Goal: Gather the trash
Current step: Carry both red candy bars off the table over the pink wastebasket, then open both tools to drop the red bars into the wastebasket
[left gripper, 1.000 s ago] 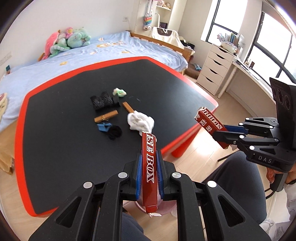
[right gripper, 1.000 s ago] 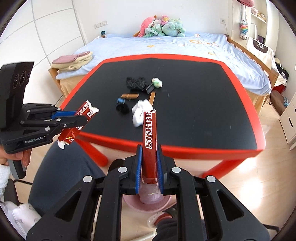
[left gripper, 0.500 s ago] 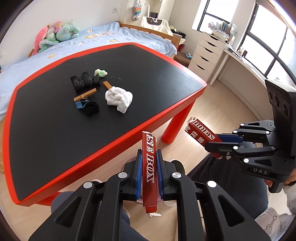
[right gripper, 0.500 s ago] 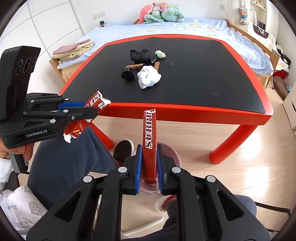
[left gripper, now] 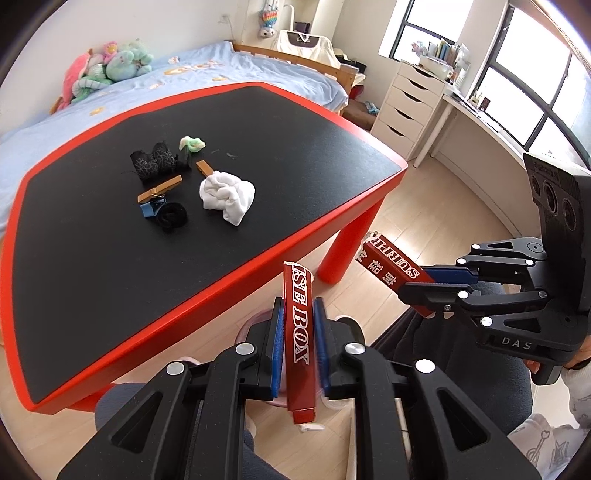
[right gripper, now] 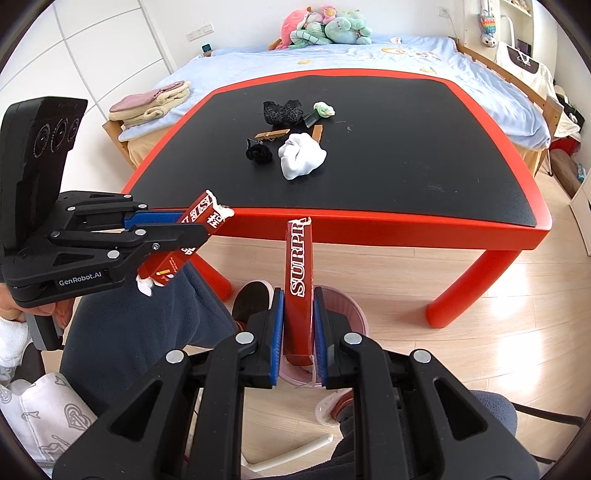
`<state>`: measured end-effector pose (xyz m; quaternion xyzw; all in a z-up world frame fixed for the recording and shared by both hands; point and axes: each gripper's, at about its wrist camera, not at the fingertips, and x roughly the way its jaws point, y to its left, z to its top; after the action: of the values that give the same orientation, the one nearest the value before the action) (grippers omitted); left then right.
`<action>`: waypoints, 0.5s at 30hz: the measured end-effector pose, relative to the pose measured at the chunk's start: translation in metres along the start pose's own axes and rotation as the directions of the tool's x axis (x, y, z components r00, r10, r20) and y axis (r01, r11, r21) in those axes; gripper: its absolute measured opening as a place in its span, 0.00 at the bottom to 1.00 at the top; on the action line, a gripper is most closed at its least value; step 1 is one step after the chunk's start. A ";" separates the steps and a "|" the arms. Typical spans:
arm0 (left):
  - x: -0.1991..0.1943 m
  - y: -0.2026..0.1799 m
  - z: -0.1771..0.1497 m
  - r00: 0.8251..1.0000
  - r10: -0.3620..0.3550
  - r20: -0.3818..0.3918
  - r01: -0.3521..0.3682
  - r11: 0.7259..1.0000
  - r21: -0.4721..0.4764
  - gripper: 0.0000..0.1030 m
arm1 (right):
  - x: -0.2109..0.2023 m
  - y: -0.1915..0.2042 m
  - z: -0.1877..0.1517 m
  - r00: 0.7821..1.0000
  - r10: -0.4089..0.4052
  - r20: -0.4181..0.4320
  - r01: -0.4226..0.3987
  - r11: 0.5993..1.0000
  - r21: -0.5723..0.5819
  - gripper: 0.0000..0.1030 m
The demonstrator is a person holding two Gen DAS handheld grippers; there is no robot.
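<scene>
We clamp one torn red box half (left gripper: 300,334) in our left gripper (left gripper: 299,347) and the other half (right gripper: 300,291) in our right gripper (right gripper: 298,339), low in frame above the pink bin (right gripper: 347,306), ready for dropping.

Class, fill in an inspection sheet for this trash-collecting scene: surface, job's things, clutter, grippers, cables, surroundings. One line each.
Surface: black table top with red rim, on red legs over a wood floor.
Job's things: two red box pieces, "SE BOX" and "SURPR"; pink bin on the floor below them.
Clutter: white crumpled cloth, black knit item, black scrunchie, wooden clothespin, green-white wad, blue clip.
Grippers: left gripper shut on "SE BOX"; right gripper shut on "SURPR".
Cables: nothing seen.
Surroundings: bed with plush toys, white drawers, windows.
</scene>
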<state>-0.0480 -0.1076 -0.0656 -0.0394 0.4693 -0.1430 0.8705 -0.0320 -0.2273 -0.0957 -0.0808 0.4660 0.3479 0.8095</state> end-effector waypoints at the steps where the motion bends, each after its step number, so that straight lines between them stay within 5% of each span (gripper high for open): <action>1: 0.002 0.001 0.000 1.000 0.002 -0.003 -0.002 1.000 0.000 0.33 | 0.002 0.000 0.001 1.000 -0.008 -0.007 0.008 1.000 -0.001 0.31; 2: 0.003 0.003 0.000 1.000 0.007 -0.003 -0.007 1.000 -0.002 0.53 | 0.003 -0.001 0.000 1.000 -0.018 -0.007 0.018 1.000 0.000 0.59; 3: 0.002 0.005 0.000 1.000 0.008 0.007 -0.007 1.000 -0.016 0.63 | 0.002 -0.002 0.000 1.000 -0.022 -0.001 0.022 1.000 0.006 0.78; 5: 0.000 0.008 0.000 1.000 0.014 0.023 -0.013 0.999 -0.031 0.86 | 0.001 -0.006 0.000 0.999 -0.041 0.010 0.041 0.999 0.021 0.84; 15: -0.007 0.020 -0.004 0.997 0.076 0.028 -0.075 0.995 -0.059 0.93 | 0.000 -0.014 0.000 0.998 -0.068 0.016 0.067 0.996 0.057 0.94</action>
<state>-0.0507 -0.0864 -0.0661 -0.0491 0.4612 -0.0957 0.8807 -0.0230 -0.2376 -0.0984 -0.0704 0.4654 0.3078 0.8269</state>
